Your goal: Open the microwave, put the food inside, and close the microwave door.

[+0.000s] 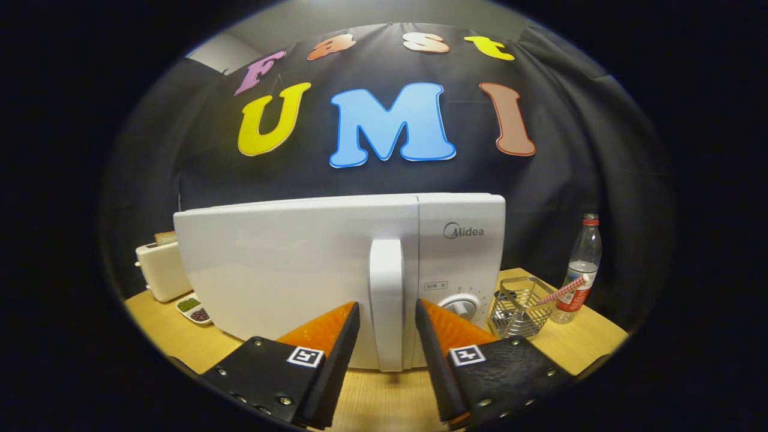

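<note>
The claw (387, 313) is spread wide, its 2 fingers standing either side of the vertical handle (387, 300) of the white microwave (288, 264). A gap shows between each finger and the handle, so neither finger presses on it. The microwave door (282, 270) is closed, flush with the control panel (461, 252) to its right, where a round dial (461, 306) sits just beyond the right finger. The microwave stands on a light wooden bench (384, 402), close ahead of the fingers.

Left of the microwave, partly behind it, is a cream toaster (161, 270) with a slice of bread (165, 237) poking out of its top. In front of the toaster lies a small divided dish (193, 309) holding green and dark contents. Right of the microwave sits a wire basket (521, 312) with a striped stick (561, 293) leaning out of it, and beside that an upright clear plastic bottle (582, 270) with a red cap.
</note>
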Tool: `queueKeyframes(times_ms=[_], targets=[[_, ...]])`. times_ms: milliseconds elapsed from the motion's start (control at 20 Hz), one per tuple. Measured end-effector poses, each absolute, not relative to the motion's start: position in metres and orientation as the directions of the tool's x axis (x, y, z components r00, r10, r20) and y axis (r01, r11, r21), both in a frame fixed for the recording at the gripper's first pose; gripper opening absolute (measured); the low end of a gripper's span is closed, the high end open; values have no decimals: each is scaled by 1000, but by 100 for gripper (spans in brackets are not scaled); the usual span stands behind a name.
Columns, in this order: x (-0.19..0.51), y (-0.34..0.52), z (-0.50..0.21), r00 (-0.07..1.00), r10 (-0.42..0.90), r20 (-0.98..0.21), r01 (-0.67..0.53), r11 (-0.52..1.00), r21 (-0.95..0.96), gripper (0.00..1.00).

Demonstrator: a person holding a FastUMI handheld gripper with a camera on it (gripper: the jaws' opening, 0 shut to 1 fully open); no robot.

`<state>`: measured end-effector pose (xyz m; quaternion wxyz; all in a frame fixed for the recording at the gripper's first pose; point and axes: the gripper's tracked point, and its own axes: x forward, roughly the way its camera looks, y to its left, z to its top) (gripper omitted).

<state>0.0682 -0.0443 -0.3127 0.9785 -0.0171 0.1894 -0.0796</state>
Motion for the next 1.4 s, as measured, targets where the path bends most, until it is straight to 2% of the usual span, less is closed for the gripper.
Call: queueKeyframes(times_ms=[100,150,200,250,300,350,400,600,750,1150,1300,1400], targets=[[70,-38,-314,923,-135,-362,119,991,-66,46],[73,-43,-316,919,-141,-367,125,990,-68,44],[73,-41,-313,913,-155,-378,138,988,-72,30],[71,-39,-313,910,-159,-382,142,987,-72,29],[70,-40,-315,908,-162,-387,147,987,-69,22],[70,-40,-318,904,-170,-392,155,985,-69,22],[69,-39,-316,904,-180,-387,157,983,-89,14],[54,-33,-312,899,-206,-386,174,978,-116,14],[23,-20,-305,900,-188,-392,142,979,-145,14],[-80,69,-279,882,119,-456,-128,992,11,13],[-110,111,-270,886,203,-416,-204,978,42,13],[-124,135,-267,902,220,-372,-212,975,63,13]])
